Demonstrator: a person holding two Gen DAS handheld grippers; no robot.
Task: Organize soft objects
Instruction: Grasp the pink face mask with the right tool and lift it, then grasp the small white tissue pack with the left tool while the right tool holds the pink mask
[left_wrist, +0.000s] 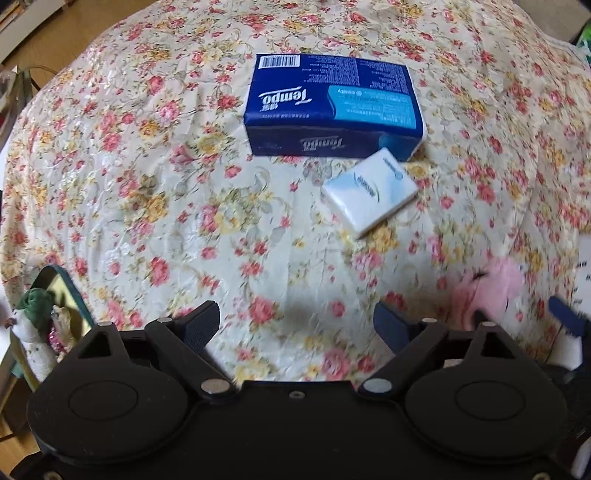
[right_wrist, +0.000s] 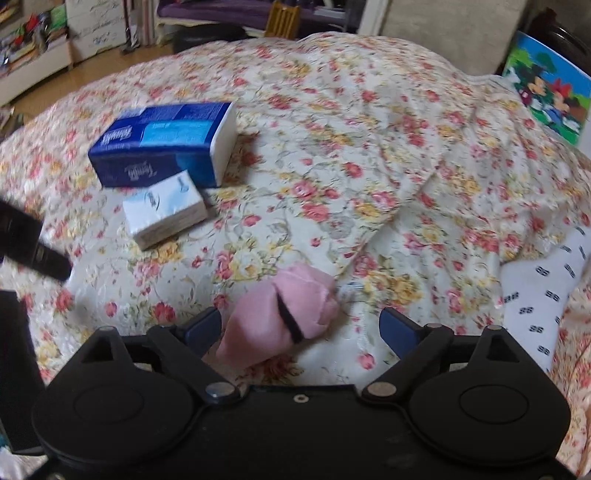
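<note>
A blue Tempo tissue pack (left_wrist: 334, 107) lies on the floral bedspread (left_wrist: 147, 184), with a small white tissue packet (left_wrist: 371, 190) touching its near corner. Both show in the right wrist view: the blue pack (right_wrist: 162, 144) and the white packet (right_wrist: 164, 214). A pink soft cloth item with a black stripe (right_wrist: 280, 317) lies between my right gripper's fingers, nearer the left one; it appears blurred in the left wrist view (left_wrist: 487, 291). My right gripper (right_wrist: 301, 326) is open around it. My left gripper (left_wrist: 297, 323) is open and empty above the bedspread.
A white patterned sock or cloth (right_wrist: 543, 295) lies at the right on the bedspread (right_wrist: 369, 166). A cartoon picture (right_wrist: 546, 88) stands at the far right. Shelves and furniture (right_wrist: 33, 48) stand beyond the bed. A small figurine and framed mirror (left_wrist: 48, 317) sit at the left.
</note>
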